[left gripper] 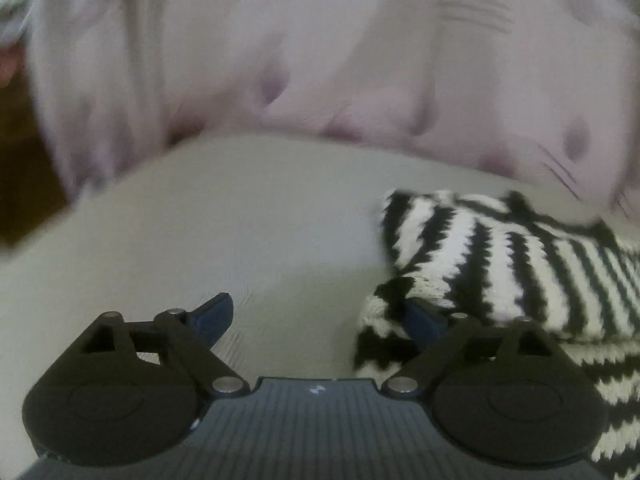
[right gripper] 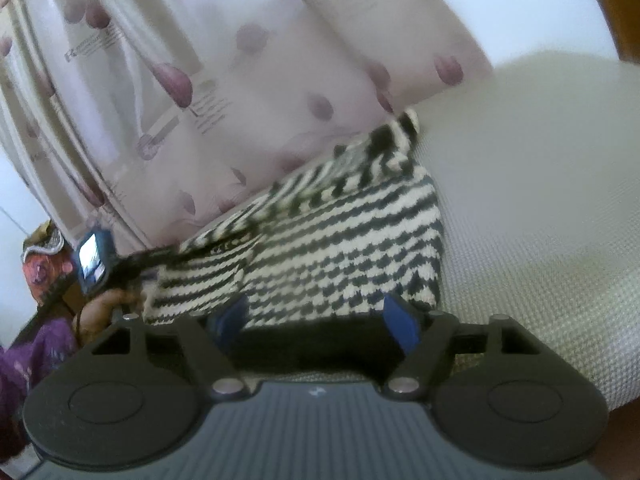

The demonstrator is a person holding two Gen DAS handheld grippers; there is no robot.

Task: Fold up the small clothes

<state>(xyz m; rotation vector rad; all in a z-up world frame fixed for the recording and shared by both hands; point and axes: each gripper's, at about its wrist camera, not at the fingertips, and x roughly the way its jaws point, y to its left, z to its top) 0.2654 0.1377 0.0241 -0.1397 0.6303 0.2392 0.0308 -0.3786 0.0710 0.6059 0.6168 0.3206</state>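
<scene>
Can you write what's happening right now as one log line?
step: folding | item: striped knit garment on pale surface | left gripper: open, empty | right gripper: open at garment's near edge

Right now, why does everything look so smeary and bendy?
Left wrist view: the pink curtain is smeared and the striped knit soft-edged, while the claw stays sharp. Right wrist view: the curtain is blurry, the knit clearer up close. In both, the fisheye lens curves the white surface.
</scene>
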